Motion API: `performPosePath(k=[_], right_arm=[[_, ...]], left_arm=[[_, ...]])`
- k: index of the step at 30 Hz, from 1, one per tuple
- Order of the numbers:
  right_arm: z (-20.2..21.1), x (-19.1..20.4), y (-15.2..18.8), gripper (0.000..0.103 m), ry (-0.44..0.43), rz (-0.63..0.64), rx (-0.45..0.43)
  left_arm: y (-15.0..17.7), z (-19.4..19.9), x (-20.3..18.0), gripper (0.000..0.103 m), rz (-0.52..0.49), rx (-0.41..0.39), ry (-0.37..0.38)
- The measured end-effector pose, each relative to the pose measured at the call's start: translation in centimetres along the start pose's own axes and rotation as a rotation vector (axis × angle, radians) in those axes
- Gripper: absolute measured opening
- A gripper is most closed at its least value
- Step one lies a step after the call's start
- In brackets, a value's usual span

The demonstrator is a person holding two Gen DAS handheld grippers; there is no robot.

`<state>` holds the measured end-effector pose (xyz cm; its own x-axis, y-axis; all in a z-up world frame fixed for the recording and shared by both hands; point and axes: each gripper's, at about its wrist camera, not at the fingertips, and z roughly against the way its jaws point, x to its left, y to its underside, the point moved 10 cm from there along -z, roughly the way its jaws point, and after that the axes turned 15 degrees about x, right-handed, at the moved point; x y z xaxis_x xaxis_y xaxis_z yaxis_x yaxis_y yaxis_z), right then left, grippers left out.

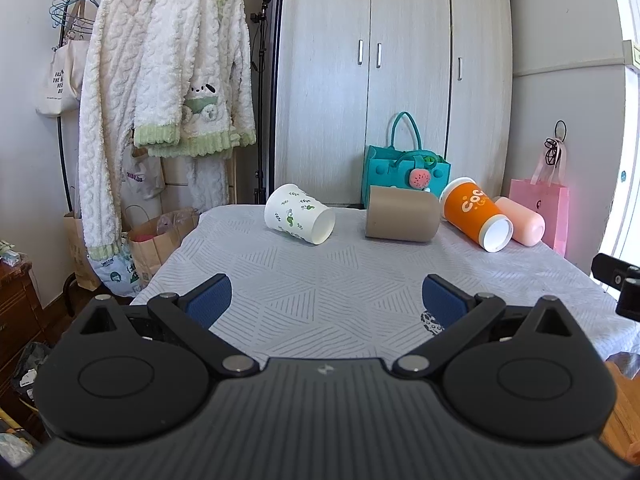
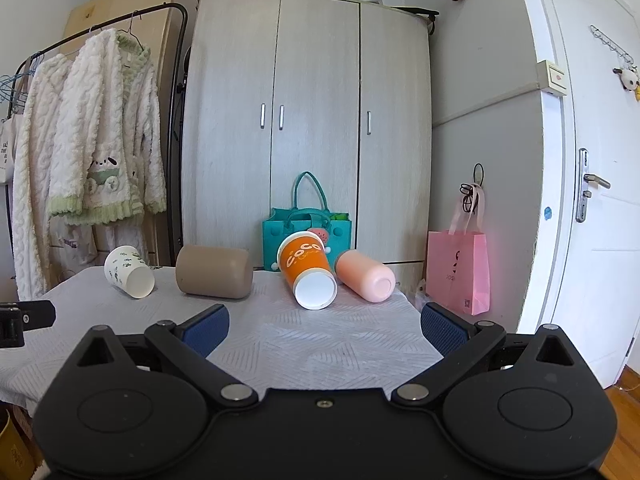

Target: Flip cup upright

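White leaf-print cup [image 1: 298, 215], tan cup [image 1: 401, 219], orange cup [image 1: 476, 216] and pink cup [image 1: 520, 221] lie sideways on the counter [image 1: 320, 280] beyond the left gripper [image 1: 326, 298], jaws released. Right wrist: orange cup [image 2: 308, 270] lies ahead of the right gripper [image 2: 325, 326], jaws released, empty.

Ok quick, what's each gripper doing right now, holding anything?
Left gripper: open, holding nothing, short of the cups.
Right gripper: open, holding nothing.

Cloth-covered table [image 1: 320, 280] — four cups on their sides: leaf-print [image 1: 298, 214], tan [image 1: 402, 219], orange [image 1: 476, 216], pink [image 1: 522, 220]
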<state>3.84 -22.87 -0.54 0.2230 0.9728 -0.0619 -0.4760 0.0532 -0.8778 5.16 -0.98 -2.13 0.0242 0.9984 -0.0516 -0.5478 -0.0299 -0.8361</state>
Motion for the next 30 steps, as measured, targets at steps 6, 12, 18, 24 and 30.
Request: performPosePath(k=[6,12,18,24,30], right_arm=[[-0.4,0.1,0.3,0.103,0.007,0.004,0.024],[-0.4,0.3,0.4,0.103,0.0,0.01,0.026],[-0.3,0.5,0.4,0.103,-0.001,0.019,0.027],[-0.6,0.7,0.5,0.103,-0.002,0.025,0.036],[-1.3,0.9,0.6,0.103,-0.021,0.032,0.046]], left_arm=[[-0.1,0.2,0.0,0.103,-0.002,-0.01,0.001],[-0.1,0.3,-0.1,0.103,-0.007,-0.02,0.005],[0.0,0.3,-0.3,0.103,-0.009,-0.019,0.008],[0.1,0.0,-0.3,0.103,0.012,0.026,0.042],[0.2,-1.5,0.1,0.103,0.046,0.081,0.025]])
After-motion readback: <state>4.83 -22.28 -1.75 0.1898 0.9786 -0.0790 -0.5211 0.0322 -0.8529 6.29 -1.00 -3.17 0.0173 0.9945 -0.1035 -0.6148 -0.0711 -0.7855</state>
